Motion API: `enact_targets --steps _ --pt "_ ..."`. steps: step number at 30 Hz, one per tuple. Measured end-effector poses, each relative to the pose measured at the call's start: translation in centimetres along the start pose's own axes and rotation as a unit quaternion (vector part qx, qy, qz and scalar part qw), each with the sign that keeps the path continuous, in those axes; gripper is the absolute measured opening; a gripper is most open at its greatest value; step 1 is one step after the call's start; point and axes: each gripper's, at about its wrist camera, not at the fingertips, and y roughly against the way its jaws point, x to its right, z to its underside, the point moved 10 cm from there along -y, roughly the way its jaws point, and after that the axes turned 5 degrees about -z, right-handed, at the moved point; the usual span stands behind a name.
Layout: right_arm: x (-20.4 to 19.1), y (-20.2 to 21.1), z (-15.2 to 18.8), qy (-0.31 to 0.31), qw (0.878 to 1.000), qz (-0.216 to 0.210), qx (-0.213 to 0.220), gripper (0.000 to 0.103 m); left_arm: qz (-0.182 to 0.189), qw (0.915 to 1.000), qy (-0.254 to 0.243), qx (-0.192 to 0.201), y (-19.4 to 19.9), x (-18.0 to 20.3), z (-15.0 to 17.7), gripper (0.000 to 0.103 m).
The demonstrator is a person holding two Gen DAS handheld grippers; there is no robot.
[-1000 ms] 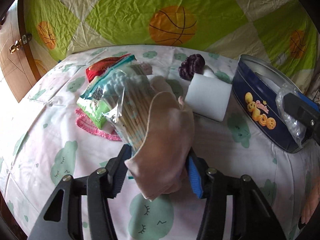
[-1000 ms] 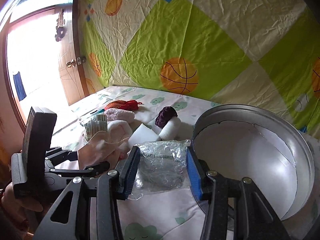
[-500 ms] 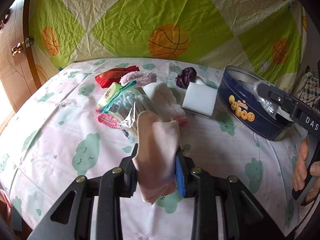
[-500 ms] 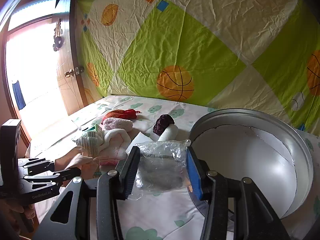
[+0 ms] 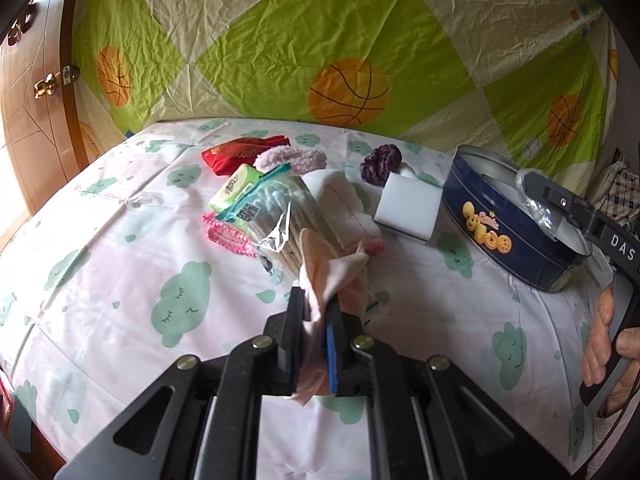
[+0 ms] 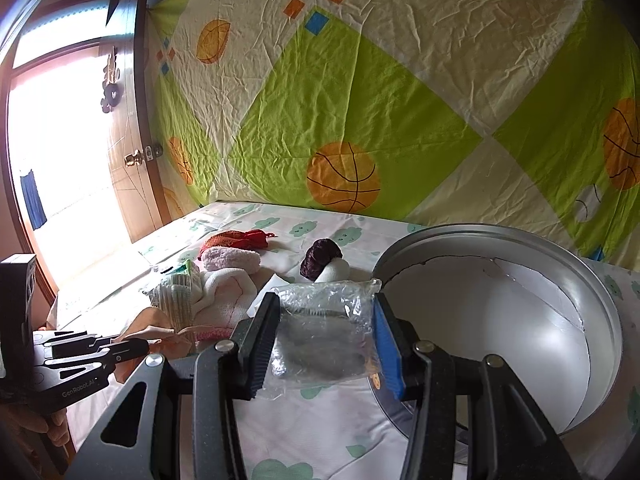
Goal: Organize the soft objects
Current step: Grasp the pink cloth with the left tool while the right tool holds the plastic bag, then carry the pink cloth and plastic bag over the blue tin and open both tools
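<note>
The left gripper (image 5: 314,332) is clamped fully down on a pale pink cloth (image 5: 332,280), which bunches up above the pads and hangs out below them, lifted over the cloud-print bedsheet (image 5: 120,264). Its side plate reads "GenRobot.AI" in the right wrist view. The right gripper (image 6: 326,336) stands partly open, its pads pressed on either side of a clear plastic bag (image 6: 324,332) with something dark inside, held just beside the rim of the round blue tin (image 5: 516,232); the letters "DAS" show on that gripper's body, and a hand (image 5: 608,344) grips its handle. The tin's wall carries a yellow cartoon logo whose script is too small to read, and its pale inside (image 6: 500,328) looks bare. Beyond the cloth lies the heap: a packet of cotton swabs (image 5: 280,220) with a QR code, a green tissue pack (image 5: 236,188) with unreadable writing, a white-and-pink towel (image 5: 344,204), a fuzzy pink sock (image 5: 292,160), a red pouch (image 5: 240,152), a white sponge block (image 5: 408,204) and a dark purple scrunchie (image 5: 380,162).
</note>
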Motion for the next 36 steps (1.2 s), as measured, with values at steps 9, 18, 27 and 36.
enact_targets --steps 9,18,27,36 --pt "0.7 1.8 -1.4 -0.022 0.999 -0.004 0.042 0.049 0.018 0.9966 -0.005 0.08 5.0 0.9 -4.6 0.006" --pt "4.9 5.0 -3.6 -0.039 0.994 0.043 0.098 0.049 0.064 0.9906 -0.028 0.118 5.9 6.8 -8.4 0.006" --pt "14.0 8.6 -3.9 -0.081 0.98 0.132 0.125 0.049 0.123 0.9837 -0.044 0.124 3.5 15.1 -10.7 0.006" --pt "20.4 8.6 -2.2 -0.082 0.968 0.218 0.087 0.049 0.158 0.9783 -0.087 0.102 -0.5 24.6 -10.5 0.006"
